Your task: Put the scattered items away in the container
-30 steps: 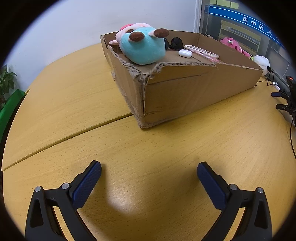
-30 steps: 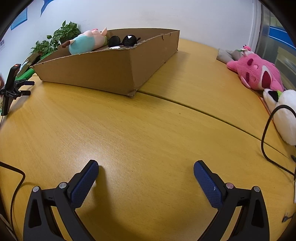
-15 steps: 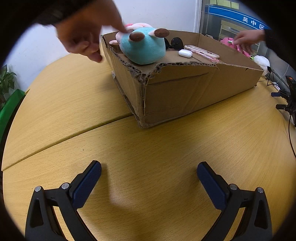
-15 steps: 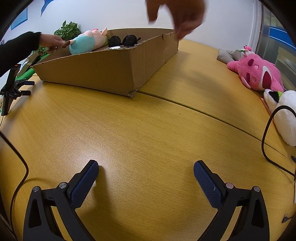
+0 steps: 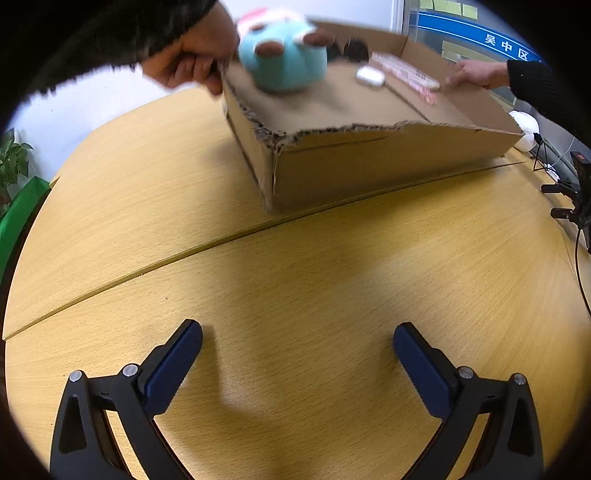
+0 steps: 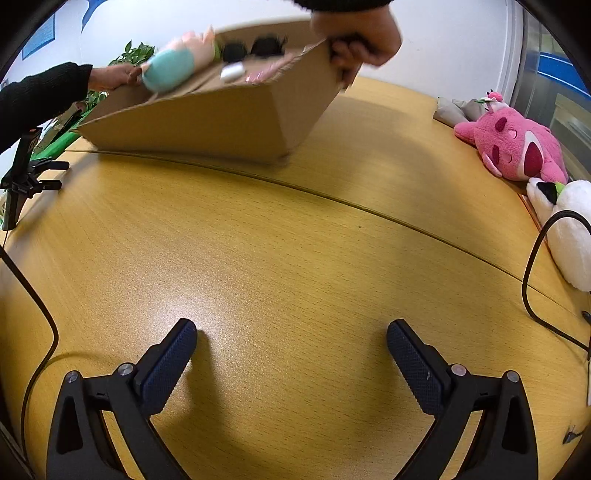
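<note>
Left wrist view: left gripper [image 5: 297, 349], fingers wide, empty, over desk [image 5: 332, 280]. Cardboard box [image 5: 369, 162] beyond, tilted, gripped by two bare hands; inside: teal plush [image 5: 282, 59], white case [image 5: 369, 76], sunglasses.

Right wrist view: right gripper [image 6: 291, 347], fingers wide, empty. Same box [image 6: 207, 122] ahead; pink plush [image 6: 517, 147] right of box.

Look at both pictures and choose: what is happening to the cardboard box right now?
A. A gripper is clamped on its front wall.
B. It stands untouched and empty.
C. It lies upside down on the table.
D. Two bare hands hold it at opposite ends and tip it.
D: one hand grips one end of the box, another hand holds the opposite end, and the box sits tilted; both grippers rest open, away from it.
</note>
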Motion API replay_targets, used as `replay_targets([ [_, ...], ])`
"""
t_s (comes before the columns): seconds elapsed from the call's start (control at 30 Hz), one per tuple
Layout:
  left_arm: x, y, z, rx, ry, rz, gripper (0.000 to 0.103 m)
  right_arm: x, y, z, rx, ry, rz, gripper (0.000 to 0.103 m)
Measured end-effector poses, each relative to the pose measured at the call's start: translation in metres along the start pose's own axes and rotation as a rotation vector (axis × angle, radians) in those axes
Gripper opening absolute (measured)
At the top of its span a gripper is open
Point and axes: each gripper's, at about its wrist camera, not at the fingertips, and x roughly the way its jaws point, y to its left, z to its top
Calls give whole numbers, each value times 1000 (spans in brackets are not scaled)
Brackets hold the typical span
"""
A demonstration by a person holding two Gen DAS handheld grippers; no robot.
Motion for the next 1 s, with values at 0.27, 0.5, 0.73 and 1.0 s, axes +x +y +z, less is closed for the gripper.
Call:
replay_targets([
  [0.27,0,0,1,0,0,0,103,0,-1,0,-1,1,1,103],
  [0.5,0,0,1,0,1,0,103,-1,-1,0,-1,1,2,103],
  [0.73,0,0,2,0,1,0,103,-1,-1,0,-1,1,2,103],
  [1.0,0,0,1,-1,2,0,103,-2,-1,0,0,1,2,103],
])
